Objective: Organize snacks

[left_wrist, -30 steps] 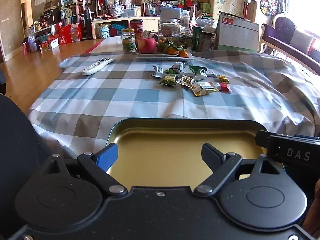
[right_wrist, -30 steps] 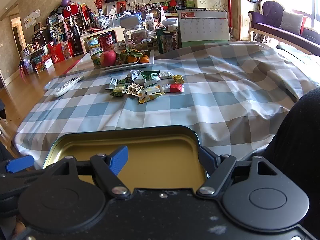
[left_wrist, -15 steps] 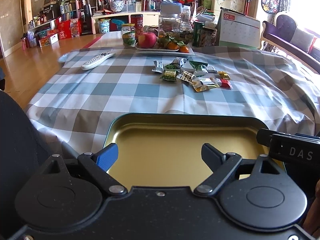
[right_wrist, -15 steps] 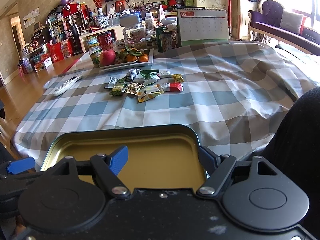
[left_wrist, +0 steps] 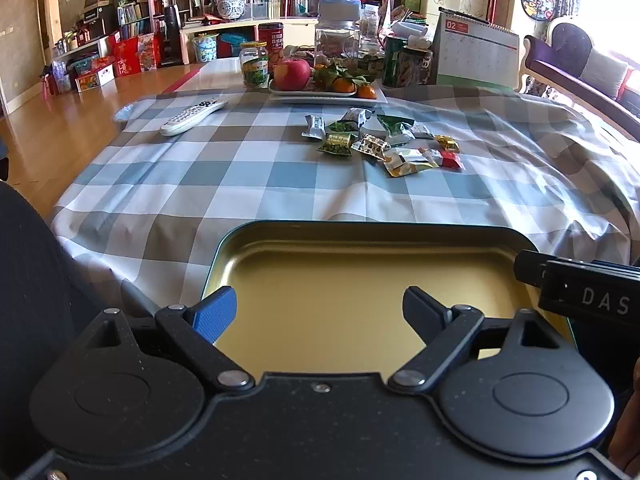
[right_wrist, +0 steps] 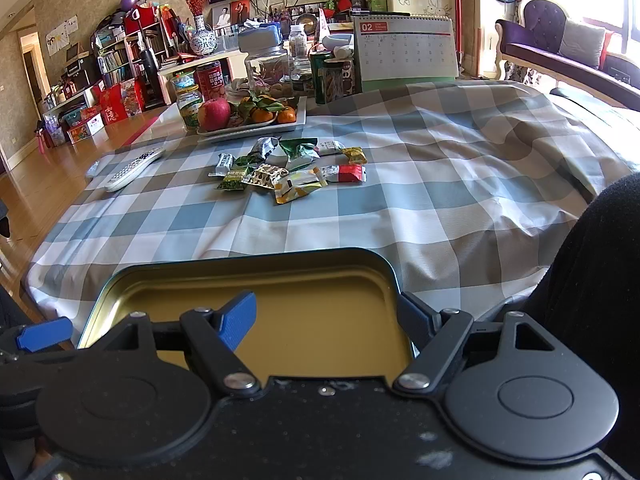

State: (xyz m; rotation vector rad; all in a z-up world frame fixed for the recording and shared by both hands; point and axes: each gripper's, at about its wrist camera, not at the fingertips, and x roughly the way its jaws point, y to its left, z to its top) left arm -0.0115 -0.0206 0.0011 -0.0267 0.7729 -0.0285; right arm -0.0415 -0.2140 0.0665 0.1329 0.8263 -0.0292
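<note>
An empty gold-lined tin tray (left_wrist: 280, 232) sits at the near edge of the checked tablecloth; it also shows in the right wrist view (right_wrist: 360, 258). A pile of several small wrapped snacks (left_wrist: 380, 142) lies mid-table, well beyond the tray, and shows in the right wrist view (right_wrist: 288, 168). My left gripper (left_wrist: 320, 312) is open and empty over the tray's near part. My right gripper (right_wrist: 326, 316) is open and empty over the tray's near right part, its right finger by the tray's right rim.
A white remote (left_wrist: 192, 114) lies at the left. A plate of fruit with an apple (left_wrist: 294, 74), jars and cans stands behind the snacks. A desk calendar (right_wrist: 406, 48) stands at the back. The cloth is rumpled at the right (right_wrist: 520, 152).
Both wrist views have tilted or risen slightly, so the tray and the snacks sit a little higher in frame. Both grippers stay open and empty.
</note>
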